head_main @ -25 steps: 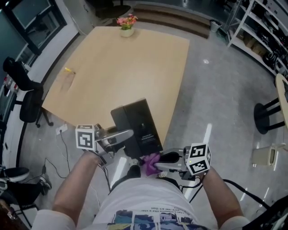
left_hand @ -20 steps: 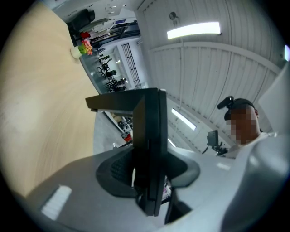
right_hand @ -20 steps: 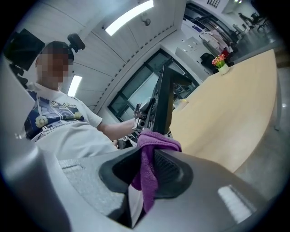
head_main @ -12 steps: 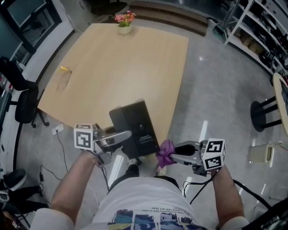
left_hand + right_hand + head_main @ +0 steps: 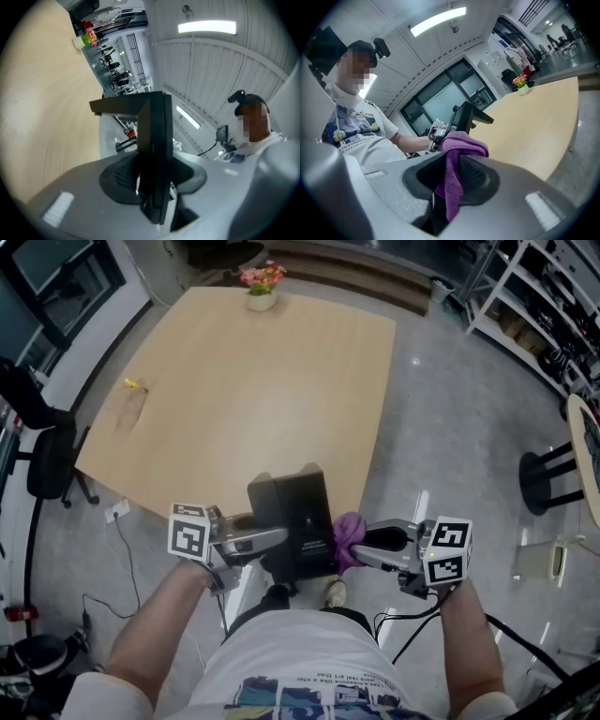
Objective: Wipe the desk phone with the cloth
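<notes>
left gripper (image 5: 277,539) is clamped on the black desk phone (image 5: 298,512), holding it over the table's (image 5: 253,381) near edge; right gripper (image 5: 360,547), just off that same table edge, has its jaws pinched on the purple cloth (image 5: 347,534)

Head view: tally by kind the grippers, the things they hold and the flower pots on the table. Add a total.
Grippers: 2 (left gripper, right gripper)
Desk phone: 1, clamped in the left gripper's fingers
Cloth: 1, purple, pinched in the right gripper's fingers
Flower pot: 1, at the far edge of the table
Total: 5
</notes>
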The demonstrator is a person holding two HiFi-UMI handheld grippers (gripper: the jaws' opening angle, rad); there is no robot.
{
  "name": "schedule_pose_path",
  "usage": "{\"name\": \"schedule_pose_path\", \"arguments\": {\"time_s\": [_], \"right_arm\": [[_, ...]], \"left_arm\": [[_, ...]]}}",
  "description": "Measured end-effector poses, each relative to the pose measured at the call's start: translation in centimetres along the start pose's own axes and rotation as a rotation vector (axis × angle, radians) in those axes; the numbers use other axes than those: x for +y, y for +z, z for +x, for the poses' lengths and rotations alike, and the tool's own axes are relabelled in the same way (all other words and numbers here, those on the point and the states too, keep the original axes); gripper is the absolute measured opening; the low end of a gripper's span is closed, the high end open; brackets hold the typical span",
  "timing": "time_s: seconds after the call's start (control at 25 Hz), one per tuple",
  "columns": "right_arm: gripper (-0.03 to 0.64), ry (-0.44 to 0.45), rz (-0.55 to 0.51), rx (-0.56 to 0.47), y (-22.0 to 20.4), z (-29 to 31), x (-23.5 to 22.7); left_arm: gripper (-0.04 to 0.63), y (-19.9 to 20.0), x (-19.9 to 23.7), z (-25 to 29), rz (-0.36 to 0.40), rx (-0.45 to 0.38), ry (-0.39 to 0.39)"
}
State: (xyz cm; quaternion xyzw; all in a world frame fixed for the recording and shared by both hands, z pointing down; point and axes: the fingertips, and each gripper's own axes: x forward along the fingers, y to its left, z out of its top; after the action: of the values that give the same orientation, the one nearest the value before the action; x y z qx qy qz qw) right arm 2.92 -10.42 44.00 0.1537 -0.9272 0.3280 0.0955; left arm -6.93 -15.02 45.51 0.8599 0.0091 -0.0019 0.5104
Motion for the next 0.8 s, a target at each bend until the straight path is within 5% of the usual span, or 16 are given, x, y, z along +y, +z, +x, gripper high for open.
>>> {"name": "schedule_pose_path", "arguments": {"time_s": [0.64,0.8], "right_arm": [[0.086,-0.184,-0.046,-0.116,9.0,1.0,-5.9],[0.086,-0.286,-0.032,-0.205,10.7,-0.2,-7.5]], "left_arm": [[0.179,-1.6,0.8,1.2,-0.018,0.117,-0.020],[0.179,-1.9,1.9,1.3,-0.010,0.129,-0.016]]}}
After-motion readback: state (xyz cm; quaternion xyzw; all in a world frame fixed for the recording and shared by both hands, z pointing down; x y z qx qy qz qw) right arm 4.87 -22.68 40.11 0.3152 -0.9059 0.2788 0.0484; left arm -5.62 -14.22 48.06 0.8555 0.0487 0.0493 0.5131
